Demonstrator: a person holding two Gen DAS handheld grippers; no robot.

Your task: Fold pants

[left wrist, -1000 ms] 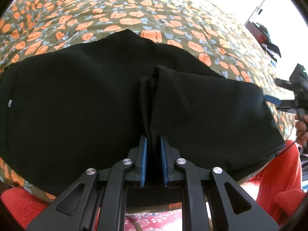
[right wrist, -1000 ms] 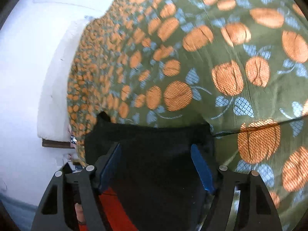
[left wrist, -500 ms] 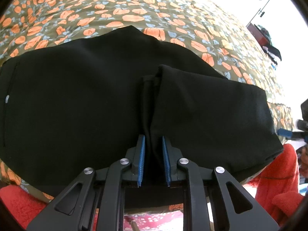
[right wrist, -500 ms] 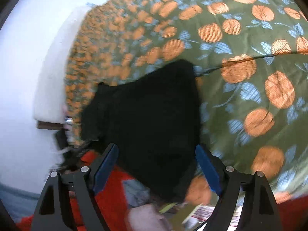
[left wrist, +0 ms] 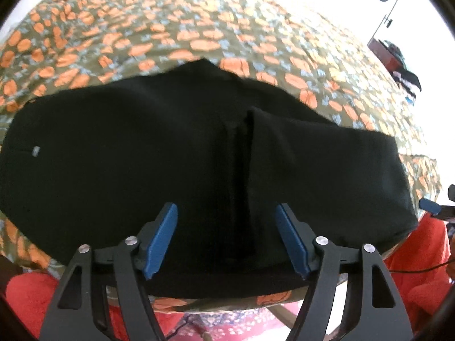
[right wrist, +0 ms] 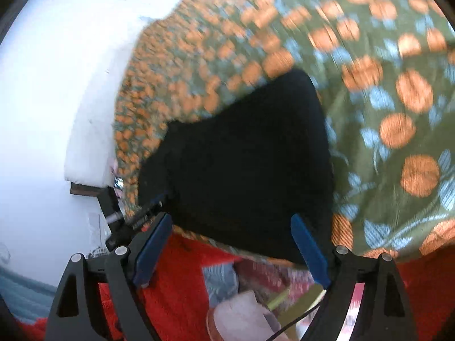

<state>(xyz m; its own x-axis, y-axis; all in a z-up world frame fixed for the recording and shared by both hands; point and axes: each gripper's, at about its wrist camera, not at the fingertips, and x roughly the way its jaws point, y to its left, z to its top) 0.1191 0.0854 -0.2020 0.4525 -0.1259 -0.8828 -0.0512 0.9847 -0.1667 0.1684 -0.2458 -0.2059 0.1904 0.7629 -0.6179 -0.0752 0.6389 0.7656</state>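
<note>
Surface: olive bedspread (left wrist: 216, 28) printed with orange flowers and pale blue leaves is spread over a bed; a white wall (right wrist: 51, 85) is seen behind it in the right wrist view.

Pants: black pants (left wrist: 142, 156) are laid folded on the bedspread near its front edge, with a raised vertical fold ridge at the middle and a small pale button at the far left.

Left gripper: the left gripper (left wrist: 226, 238) is held over the near edge of the pants; its blue-padded jaws are opening, and the fold ridge is seen between them, untouched by the pads.

Right gripper: the right gripper (right wrist: 231, 251) is held off the bed's edge; its jaws are opening and nothing is gripped, with the pants seen beyond them.

Below the edge: red cloth (right wrist: 176, 278) is seen under the bed's front edge in both views, blurred.
</note>
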